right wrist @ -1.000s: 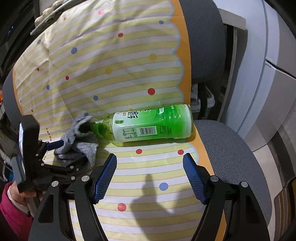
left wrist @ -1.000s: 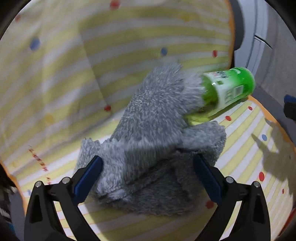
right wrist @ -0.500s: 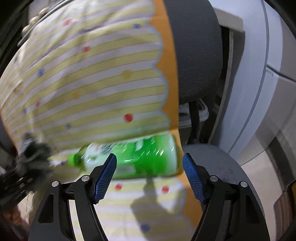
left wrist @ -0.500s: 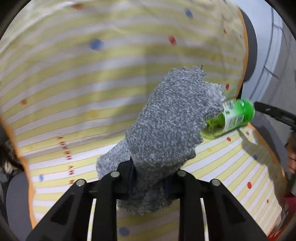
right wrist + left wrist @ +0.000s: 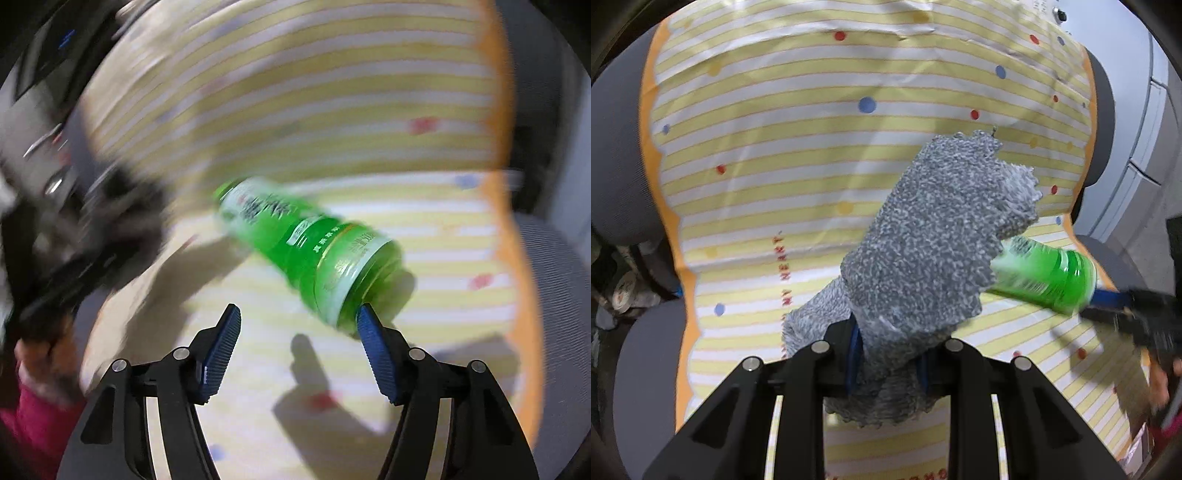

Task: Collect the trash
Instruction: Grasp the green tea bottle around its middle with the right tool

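the left gripper (image 5: 886, 363) is seen clamped on a grey cloth (image 5: 934, 251), which is pinched between the blue pads and held up off the seat, its free end standing ahead of the fingers and hiding the neck end of the bottle (image 5: 1049, 275) in the left wrist view. the right gripper (image 5: 299, 349) is held wide, with nothing between its pads; the tip of its right finger (image 5: 369, 328) is seen at the base of the bottle (image 5: 310, 254), though whether it is touching cannot be told through the blur. the bottle, green and labelled, is laid on its side on the striped cover (image 5: 424, 236) of a chair (image 5: 554, 280), near the crease where seat meets backrest. the coming grasp is judged to turn on one relation: the bottle's long axis is run diagonally away from the right gripper, base nearest and to the right, cap end farther and to the left, so that the open jaws are not yet set across the body. the bottle is offset to the right of the gap, so a shift to the right and forward, and some turn of the wrist, would seem to be needed before closing. the right gripper is plainly the nearer and the free one; the left is occupied with the cloth. a round bottle on soft fabric is likely to be rolled if it is nudged at its base.
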The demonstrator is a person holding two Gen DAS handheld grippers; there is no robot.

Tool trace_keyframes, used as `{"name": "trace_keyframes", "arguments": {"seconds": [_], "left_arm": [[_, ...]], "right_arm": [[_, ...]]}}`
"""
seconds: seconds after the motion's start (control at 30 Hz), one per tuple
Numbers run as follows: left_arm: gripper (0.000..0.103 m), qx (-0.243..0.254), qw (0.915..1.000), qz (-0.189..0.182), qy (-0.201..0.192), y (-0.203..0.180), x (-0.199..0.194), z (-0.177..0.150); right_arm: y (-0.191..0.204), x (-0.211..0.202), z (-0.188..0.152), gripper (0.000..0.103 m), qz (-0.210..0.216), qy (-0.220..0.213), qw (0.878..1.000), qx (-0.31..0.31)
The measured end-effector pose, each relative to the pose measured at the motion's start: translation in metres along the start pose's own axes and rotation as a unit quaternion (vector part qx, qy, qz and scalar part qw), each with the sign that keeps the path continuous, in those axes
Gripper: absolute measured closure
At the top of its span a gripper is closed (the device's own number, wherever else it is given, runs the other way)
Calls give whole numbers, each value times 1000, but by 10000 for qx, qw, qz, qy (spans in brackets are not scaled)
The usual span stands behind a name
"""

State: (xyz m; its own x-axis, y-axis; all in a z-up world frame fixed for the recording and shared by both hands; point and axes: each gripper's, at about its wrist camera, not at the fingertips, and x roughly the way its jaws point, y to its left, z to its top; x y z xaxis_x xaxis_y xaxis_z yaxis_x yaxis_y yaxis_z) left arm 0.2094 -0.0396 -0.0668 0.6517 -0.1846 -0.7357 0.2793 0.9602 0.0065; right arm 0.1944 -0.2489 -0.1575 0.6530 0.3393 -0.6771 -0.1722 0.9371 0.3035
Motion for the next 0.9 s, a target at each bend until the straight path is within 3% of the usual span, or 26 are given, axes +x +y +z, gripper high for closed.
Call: {"name": "trace_keyframes", "arguments": {"seconds": [0.13, 0.23, 0.37, 0.63, 0.83, 0.9], "left_arm": [[80, -216, 9996, 149, 100, 10, -3, -9], [80, -371, 9985, 377, 108, 27, -8, -18], [80, -675, 9967, 420, 148, 46, -7, -25], [80, -971, 9948, 205, 209, 58, 3, -35], [79, -969, 9949, 133, 225, 61, 8, -36], [79, -974, 9949, 116, 227, 60, 7, -37]], "right_arm": [[53, 5, -12, 37, 350, 260, 9978, -497], [77, -7, -10, 37, 59, 110, 9963, -845], [95, -21, 4, 33, -504, -241, 9883, -1423], [101, 60, 69, 33, -1011, 200, 9785, -1787], [111, 94, 67, 33, -1256, 756, 9634, -2244], [109, 96, 64, 41, -1314, 812, 9635, -2188]]}}
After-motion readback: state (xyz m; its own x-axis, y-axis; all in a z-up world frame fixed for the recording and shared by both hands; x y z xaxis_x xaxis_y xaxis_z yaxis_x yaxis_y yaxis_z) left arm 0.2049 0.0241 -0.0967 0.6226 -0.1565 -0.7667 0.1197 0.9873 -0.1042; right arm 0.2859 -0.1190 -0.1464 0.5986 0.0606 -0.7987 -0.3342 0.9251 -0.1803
